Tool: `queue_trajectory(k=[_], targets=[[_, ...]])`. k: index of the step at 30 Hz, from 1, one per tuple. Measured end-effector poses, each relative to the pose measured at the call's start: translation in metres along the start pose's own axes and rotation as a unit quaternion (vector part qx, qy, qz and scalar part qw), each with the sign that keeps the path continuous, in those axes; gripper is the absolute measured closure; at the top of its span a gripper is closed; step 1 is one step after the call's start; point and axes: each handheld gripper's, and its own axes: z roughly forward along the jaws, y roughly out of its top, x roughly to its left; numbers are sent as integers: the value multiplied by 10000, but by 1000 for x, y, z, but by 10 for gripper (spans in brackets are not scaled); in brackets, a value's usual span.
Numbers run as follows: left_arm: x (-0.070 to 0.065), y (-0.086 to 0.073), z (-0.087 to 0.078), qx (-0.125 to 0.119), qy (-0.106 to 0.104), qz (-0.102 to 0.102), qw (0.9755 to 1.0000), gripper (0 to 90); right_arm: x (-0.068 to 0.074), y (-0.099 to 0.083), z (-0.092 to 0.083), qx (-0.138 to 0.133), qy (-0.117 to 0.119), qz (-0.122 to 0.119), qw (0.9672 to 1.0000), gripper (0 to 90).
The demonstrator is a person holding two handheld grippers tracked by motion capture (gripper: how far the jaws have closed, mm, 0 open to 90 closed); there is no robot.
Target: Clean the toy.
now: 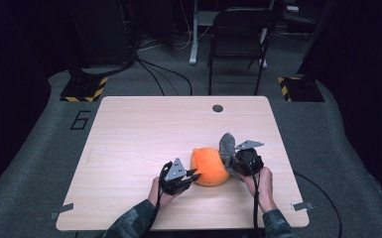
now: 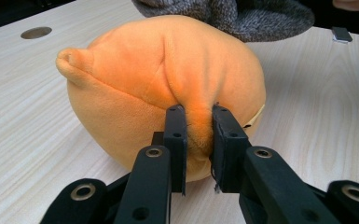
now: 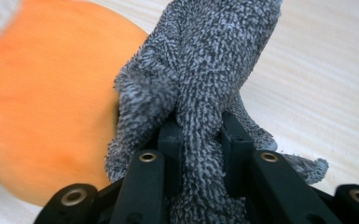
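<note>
The left gripper [image 1: 192,174], held by the left hand [image 1: 157,192] at about seven o'clock on the table, points toward three o'clock, its two black jaws pinched tight on a fold of the orange plush toy [image 1: 209,166]. The right gripper [image 1: 229,159], in the right hand [image 1: 263,186] at about five o'clock, points toward ten o'clock and is clamped on the grey terry cloth [image 1: 226,145], which stands up from between its jaws. Both forearms enter from six o'clock in camouflage sleeves [image 1: 131,224].

Plush ball [image 1: 209,167] on table [image 1: 144,134] (near front edge); cloth [image 1: 226,144] against its right.
</note>
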Motion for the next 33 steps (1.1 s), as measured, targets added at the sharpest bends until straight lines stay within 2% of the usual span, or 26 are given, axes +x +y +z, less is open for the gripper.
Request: queue_trajectory(k=[2,5,15,19,21,22,25,28,29,32,33], targets=[[0,0,0,-1,-8,30,10000,779,-3,-4,5,138,-4,78,9999,741],[0,0,1,-10,-11,16,10000,779,-6,-7,11,207,-36,54,9998,742],[0,0,1,-7,-19,25,10000,779,-13,-14,22,428,-113,199,9988,744],[1,0,0,-25,-12,22,10000,777,-19,-22,34,716,-171,213,9971,745],[2,0,-1,-16,-27,22,10000,776,-22,-27,40,885,-131,304,9955,746],[2,0,-1,-22,-26,24,10000,776,-24,-28,41,822,-114,294,9961,746],[2,0,-1,-26,-41,30,10000,775,-22,-27,41,863,-151,254,9958,745],[2,0,-1,-23,-44,39,10000,772,-24,-25,38,845,-168,306,9958,746],[2,0,-1,-18,-48,48,10000,771,-26,-24,36,768,-187,269,9965,746],[3,0,-1,-28,-55,66,10000,767,-32,-13,10,273,-242,511,9980,747],[4,0,-1,-28,-59,67,10000,767,-33,-10,2,93,-217,515,9984,747]])
